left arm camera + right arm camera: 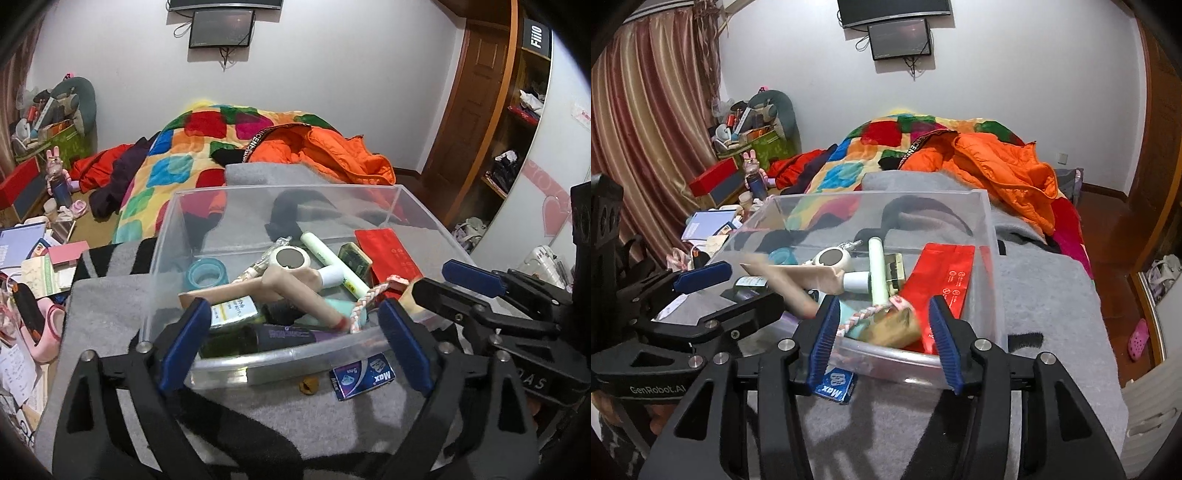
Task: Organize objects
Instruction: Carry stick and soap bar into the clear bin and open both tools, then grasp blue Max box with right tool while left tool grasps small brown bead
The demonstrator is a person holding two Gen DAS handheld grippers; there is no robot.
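The clear plastic rectangular bin (417,218) sits on a grey felt blanket (110,306) over the bed, crowded with a red flat packet (388,251), a pale green tube (325,251), a teal tape roll (205,275), a round white compact (290,258) and a braided pink-and-white cord (364,302). The left gripper (295,343) hangs at the bin's six o'clock rim, jaws spread wide and empty. The right gripper (882,339) sits at five o'clock, jaws parted, gripping nothing. A small blue "Max" box (364,376) lies on the blanket just outside the near wall.
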